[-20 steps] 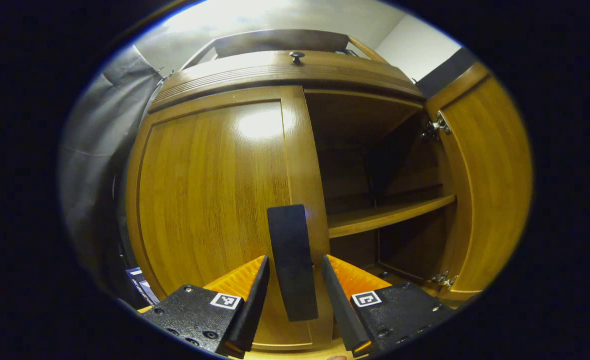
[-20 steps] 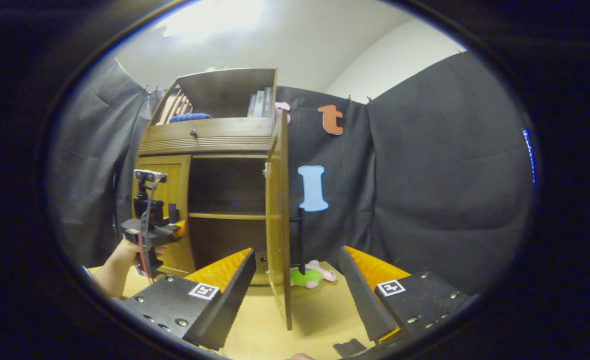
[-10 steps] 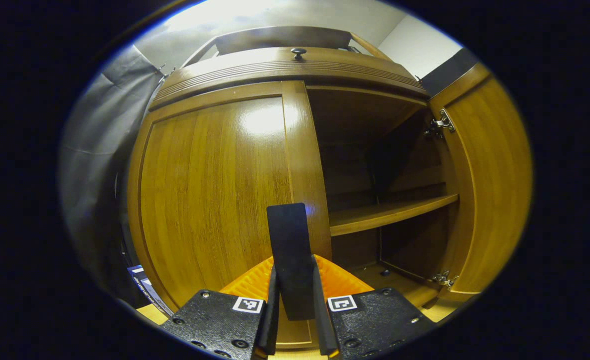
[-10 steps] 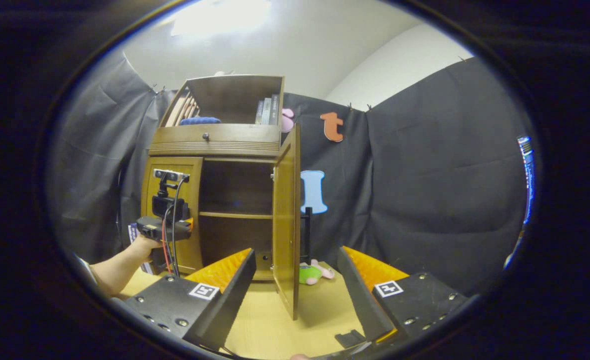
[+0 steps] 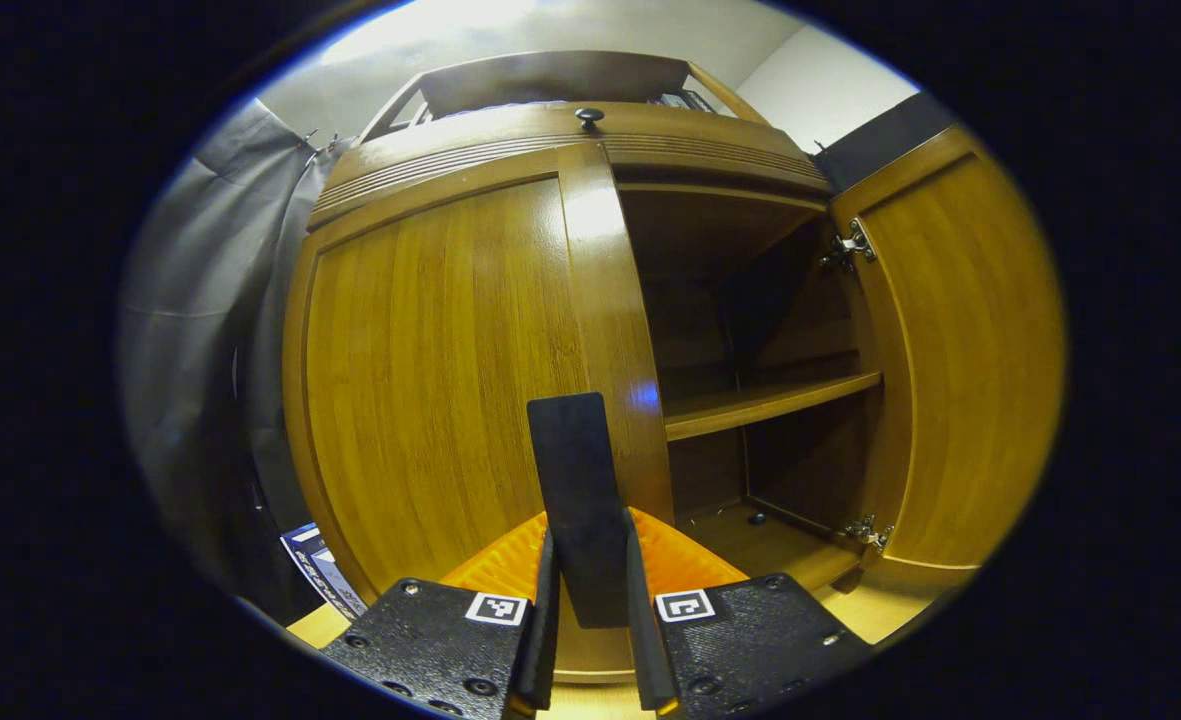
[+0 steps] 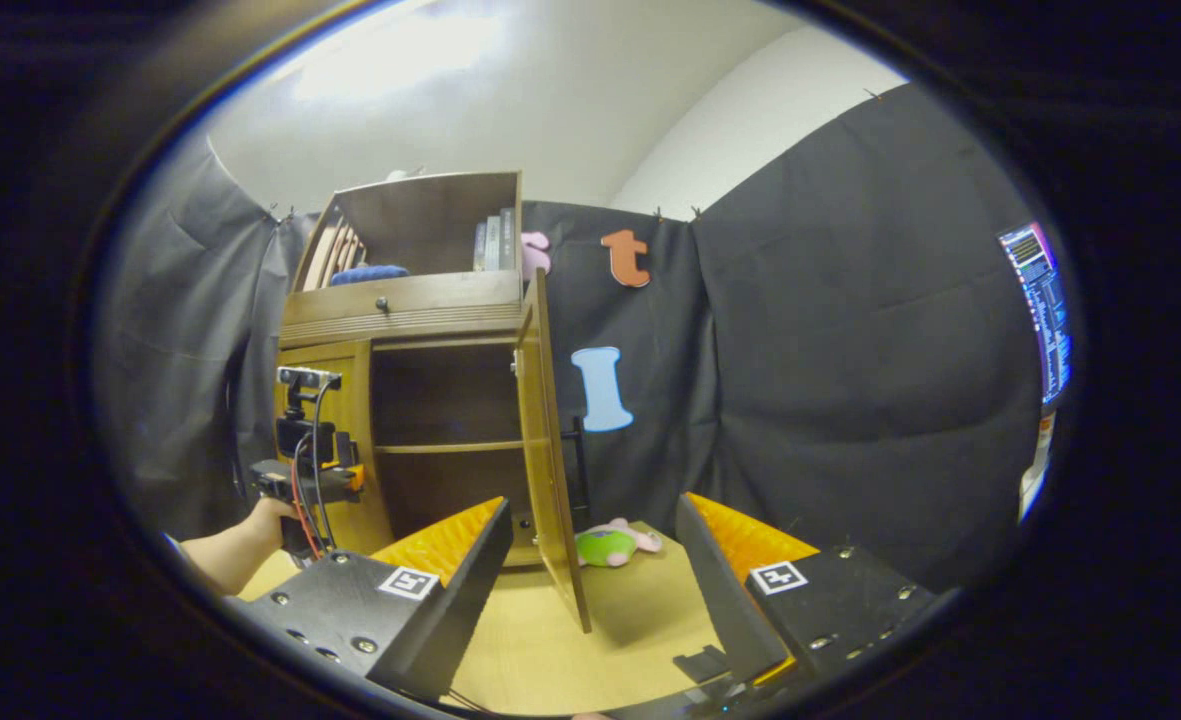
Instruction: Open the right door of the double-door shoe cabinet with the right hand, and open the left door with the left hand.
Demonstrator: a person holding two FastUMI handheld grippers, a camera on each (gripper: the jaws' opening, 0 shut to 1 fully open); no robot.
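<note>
The wooden shoe cabinet [image 5: 590, 135] stands close in front in the left gripper view. Its left door [image 5: 430, 380] seems a crack ajar at its inner edge. My left gripper [image 5: 590, 600] is shut on that door's black vertical handle [image 5: 570, 470]. The right door [image 5: 960, 360] stands wide open, showing a shelf [image 5: 770, 400] inside. In the right gripper view the right door [image 6: 550, 450] is seen nearly edge-on, and my right gripper [image 6: 590, 590] is open and holds nothing, a little back from it. The left gripper [image 6: 305, 470], held by a hand, is at the left door [image 6: 350, 375].
The cabinet stands on a light wooden table [image 6: 540, 650]. A green and pink plush toy [image 6: 610, 545] lies behind the open right door. Books [image 6: 495, 240] sit in the cabinet's top compartment. A lit screen [image 6: 1040, 300] is at the far right.
My left gripper shut on the left door's handle, and the door's inner edge has since come slightly outward. My right gripper, open, drew back from the right door.
</note>
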